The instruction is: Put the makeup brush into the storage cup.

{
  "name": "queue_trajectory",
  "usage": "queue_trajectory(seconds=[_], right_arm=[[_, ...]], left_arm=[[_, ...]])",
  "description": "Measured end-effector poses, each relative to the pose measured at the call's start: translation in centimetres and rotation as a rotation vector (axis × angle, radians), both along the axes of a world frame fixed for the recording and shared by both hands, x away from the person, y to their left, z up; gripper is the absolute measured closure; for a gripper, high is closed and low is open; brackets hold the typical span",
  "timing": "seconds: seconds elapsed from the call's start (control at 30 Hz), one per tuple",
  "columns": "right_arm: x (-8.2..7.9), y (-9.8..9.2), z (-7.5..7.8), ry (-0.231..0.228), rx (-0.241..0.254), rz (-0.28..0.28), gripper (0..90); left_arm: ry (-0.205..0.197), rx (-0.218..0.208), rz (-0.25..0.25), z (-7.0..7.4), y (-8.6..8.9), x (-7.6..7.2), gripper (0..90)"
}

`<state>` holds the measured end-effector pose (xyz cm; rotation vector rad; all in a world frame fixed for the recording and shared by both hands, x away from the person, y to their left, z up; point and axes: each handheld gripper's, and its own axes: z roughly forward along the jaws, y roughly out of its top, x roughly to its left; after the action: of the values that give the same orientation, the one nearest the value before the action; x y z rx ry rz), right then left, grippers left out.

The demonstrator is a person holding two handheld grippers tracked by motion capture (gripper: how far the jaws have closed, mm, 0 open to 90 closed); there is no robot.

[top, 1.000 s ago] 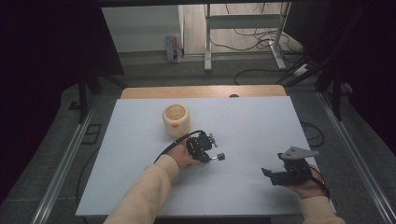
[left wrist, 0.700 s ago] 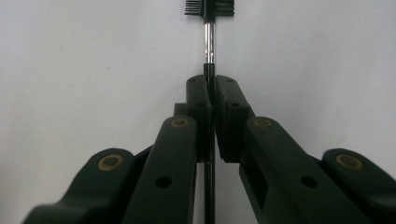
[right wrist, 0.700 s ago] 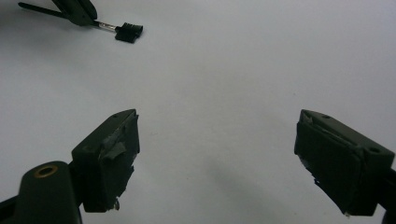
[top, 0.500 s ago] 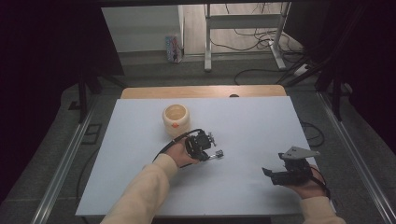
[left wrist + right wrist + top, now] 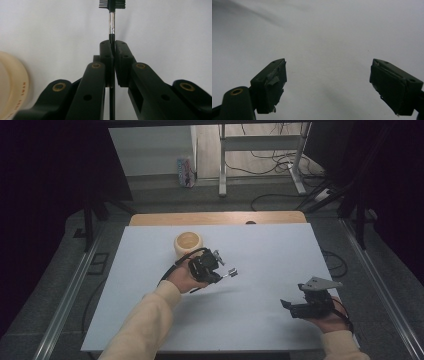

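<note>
My left gripper (image 5: 218,268) is held above the middle of the white table (image 5: 280,250), shut on a small brush (image 5: 230,272) that sticks out to the right. In the left gripper view the pads (image 5: 121,53) pinch the thin black handle of the brush (image 5: 111,22); its metal ferrule and a black comb-like head point away. A cream cup (image 5: 188,243) stands just behind this gripper, and its rim (image 5: 13,82) is at the left edge of that view. My right gripper (image 5: 289,306) rests low at the front right, jaws wide apart (image 5: 327,75), nothing between them.
A wooden strip (image 5: 215,218) borders the table's far edge. Metal rails (image 5: 70,290) run along both sides, and cables and a desk frame (image 5: 260,150) lie on the floor beyond. A shadow (image 5: 220,291) falls on the table under the left gripper.
My left gripper has risen off the table with the brush held in it and drifted slightly toward the cup. The right gripper has not moved.
</note>
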<state>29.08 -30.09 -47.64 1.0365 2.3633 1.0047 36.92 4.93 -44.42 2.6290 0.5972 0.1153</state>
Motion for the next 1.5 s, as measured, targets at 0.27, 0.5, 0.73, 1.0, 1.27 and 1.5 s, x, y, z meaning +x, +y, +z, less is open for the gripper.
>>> queue_trajectory(seconds=[0.27,0.5,0.73,1.0,1.27,1.5], right_arm=[[0.0,0.1,0.0,-0.002,0.003,-0.002,14.3],[-0.3,0.0,0.2,-0.017,0.013,-0.011,14.3],[-0.6,-0.1,0.3,-0.022,0.019,-0.02,14.3],[-0.7,-0.2,0.7,-0.029,0.071,-0.034,14.3],[-0.8,-0.3,0.5,-0.027,0.063,-0.04,14.3],[-0.8,-0.2,0.5,-0.027,0.052,-0.044,14.4]], left_arm=[[-0.033,-0.043,0.023,1.9,0.6,-0.3,86.0],[-0.062,-0.066,0.048,3.4,1.1,-0.5,86.0],[-0.085,-0.127,0.073,4.8,1.7,-0.8,86.0],[-0.088,-0.18,0.087,4.9,2.1,-1.0,86.0],[-0.104,-0.235,0.114,5.7,3.5,-0.9,86.0],[-0.12,-0.28,0.15,6.0,4.2,-1.0,86.0]])
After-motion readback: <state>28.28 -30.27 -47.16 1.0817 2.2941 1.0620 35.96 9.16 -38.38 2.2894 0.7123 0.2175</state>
